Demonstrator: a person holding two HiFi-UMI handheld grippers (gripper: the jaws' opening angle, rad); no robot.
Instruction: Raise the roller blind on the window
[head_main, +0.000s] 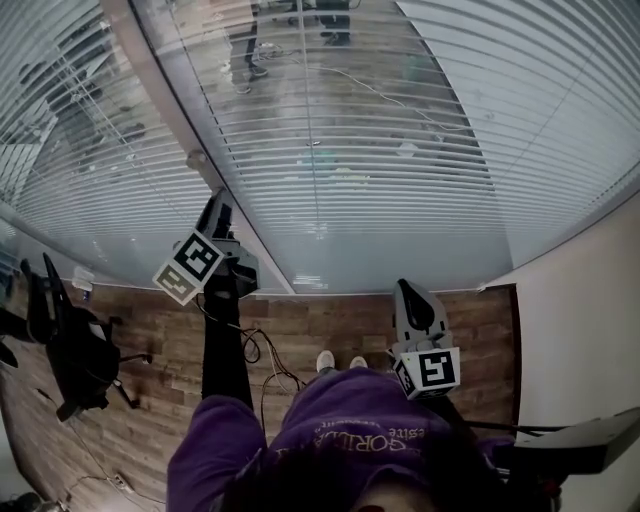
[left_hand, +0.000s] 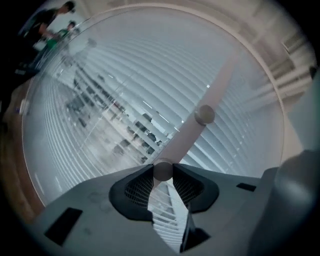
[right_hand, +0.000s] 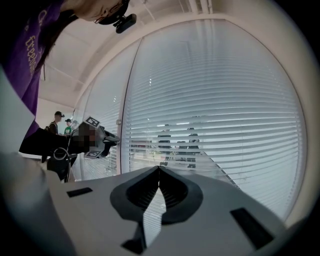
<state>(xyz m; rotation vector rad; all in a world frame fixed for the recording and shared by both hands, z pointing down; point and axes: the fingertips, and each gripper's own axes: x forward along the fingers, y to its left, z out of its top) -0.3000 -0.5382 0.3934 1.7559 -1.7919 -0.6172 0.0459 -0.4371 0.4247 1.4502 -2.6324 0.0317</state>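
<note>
The window blind (head_main: 400, 150) is a sheet of white horizontal slats behind glass, lowered almost to the floor. A pale frame post (head_main: 165, 90) runs between two panes and carries round knobs (left_hand: 204, 115). My left gripper (head_main: 216, 212) is raised against this post. In the left gripper view its jaws are shut on a lower round knob (left_hand: 162, 171). My right gripper (head_main: 416, 300) hangs lower at the right, clear of the glass. Its jaws (right_hand: 159, 169) are shut with nothing between them. The right gripper view also shows the left gripper (right_hand: 97, 139) at the post (right_hand: 122, 125).
A black office chair (head_main: 65, 345) stands on the wood floor at the left. Cables (head_main: 262, 360) trail by my feet. A cream wall (head_main: 590, 330) closes the right side. People (right_hand: 59, 120) stand beyond the glass at the left.
</note>
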